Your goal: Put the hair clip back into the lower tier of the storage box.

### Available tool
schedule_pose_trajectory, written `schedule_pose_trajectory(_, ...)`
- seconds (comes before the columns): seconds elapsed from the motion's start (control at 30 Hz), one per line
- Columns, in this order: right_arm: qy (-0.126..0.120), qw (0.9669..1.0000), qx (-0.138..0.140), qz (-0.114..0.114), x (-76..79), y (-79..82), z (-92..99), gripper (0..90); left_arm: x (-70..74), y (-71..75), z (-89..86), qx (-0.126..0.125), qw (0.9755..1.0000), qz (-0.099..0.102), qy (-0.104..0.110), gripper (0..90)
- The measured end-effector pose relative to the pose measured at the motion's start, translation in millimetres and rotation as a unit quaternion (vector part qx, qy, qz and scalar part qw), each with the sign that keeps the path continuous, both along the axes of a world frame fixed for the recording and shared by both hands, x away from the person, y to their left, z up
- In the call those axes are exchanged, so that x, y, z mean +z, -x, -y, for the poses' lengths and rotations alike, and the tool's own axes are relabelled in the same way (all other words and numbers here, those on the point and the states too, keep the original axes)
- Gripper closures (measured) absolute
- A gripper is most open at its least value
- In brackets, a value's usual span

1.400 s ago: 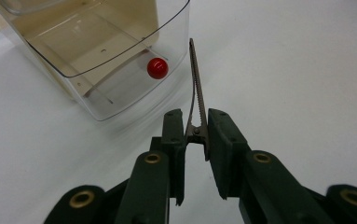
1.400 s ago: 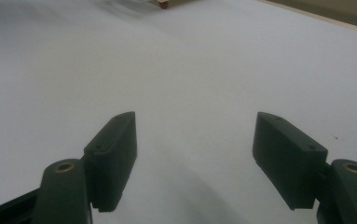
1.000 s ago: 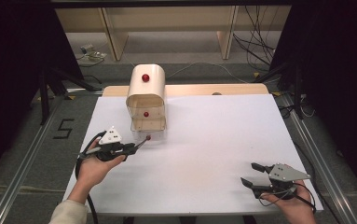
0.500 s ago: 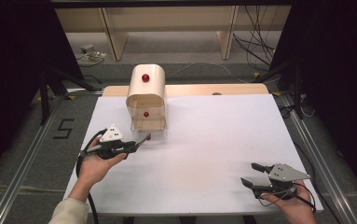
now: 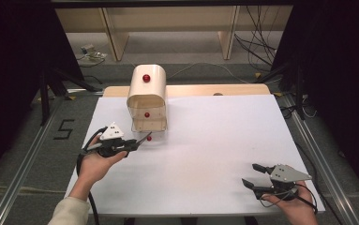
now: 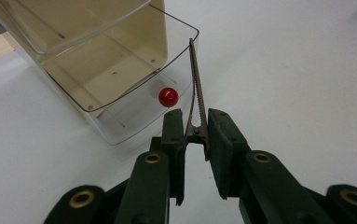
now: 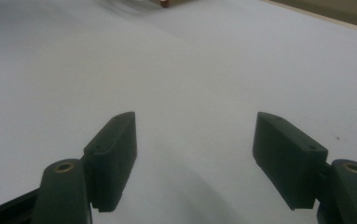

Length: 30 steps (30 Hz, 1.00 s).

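A cream drawer cabinet (image 5: 146,96) stands at the back left of the white table (image 5: 224,140). Its clear bottom drawer (image 6: 120,84) is pulled out, and a red knob (image 6: 168,97) shows on its front. My left gripper (image 5: 139,139) sits just left of that drawer, shut on a thin toothed metal clip (image 6: 195,93). The clip's tip reaches the drawer's front corner beside the knob (image 5: 149,138). My right gripper (image 5: 252,175) rests near the table's front right, open, with nothing between its fingers (image 7: 113,154).
Two more red knobs (image 5: 145,78) mark the cabinet's upper drawers. A wooden board (image 5: 214,89) runs along the table's back edge. Cables lie on the floor behind. Metal rails (image 5: 317,154) border both sides of the table.
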State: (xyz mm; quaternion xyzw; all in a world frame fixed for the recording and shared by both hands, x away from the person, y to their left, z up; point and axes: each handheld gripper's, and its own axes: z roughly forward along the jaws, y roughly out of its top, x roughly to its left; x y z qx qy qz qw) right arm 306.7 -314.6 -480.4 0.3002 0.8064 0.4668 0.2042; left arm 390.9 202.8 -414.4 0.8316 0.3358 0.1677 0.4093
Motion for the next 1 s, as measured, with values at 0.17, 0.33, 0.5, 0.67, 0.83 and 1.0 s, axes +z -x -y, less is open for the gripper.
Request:
schedule_pose_trajectory(0.17, 0.000, 1.0000, 0.000, 0.001, -0.2, -0.4, 0.3, 31.3, 0.0, -1.5, 0.6, 0.002, 1.0000, -0.002, -0.003, 76.8)
schedule_pose_trajectory(0.33, 0.000, 1.0000, 0.000, 0.000, -0.1, 0.0, 0.2, 31.2, 0.9, -2.9, 1.8, 0.004, 1.0000, 0.000, -0.007, 76.8)
schedule_pose_trajectory(0.5, 0.000, 1.0000, 0.000, 0.000, -0.1, -0.2, 0.2, 31.2, 3.0, -4.3, 2.0, 0.004, 1.0000, 0.000, -0.007, 76.8)
schedule_pose_trajectory(0.67, 0.000, 1.0000, 0.001, 0.001, -0.3, -0.4, 0.2, 31.2, 3.6, -5.6, 2.8, 0.006, 0.9999, 0.000, -0.008, 76.8)
schedule_pose_trajectory(0.83, -0.001, 1.0000, 0.000, 0.000, -0.2, -0.2, 0.1, 31.2, 5.6, -6.5, 3.4, 0.007, 0.9999, 0.001, -0.008, 76.8)
schedule_pose_trajectory(1.0, 0.000, 1.0000, 0.000, 0.001, -0.4, -0.5, 0.2, 31.2, 6.9, -8.1, 4.5, 0.008, 0.9999, 0.002, -0.012, 76.8)
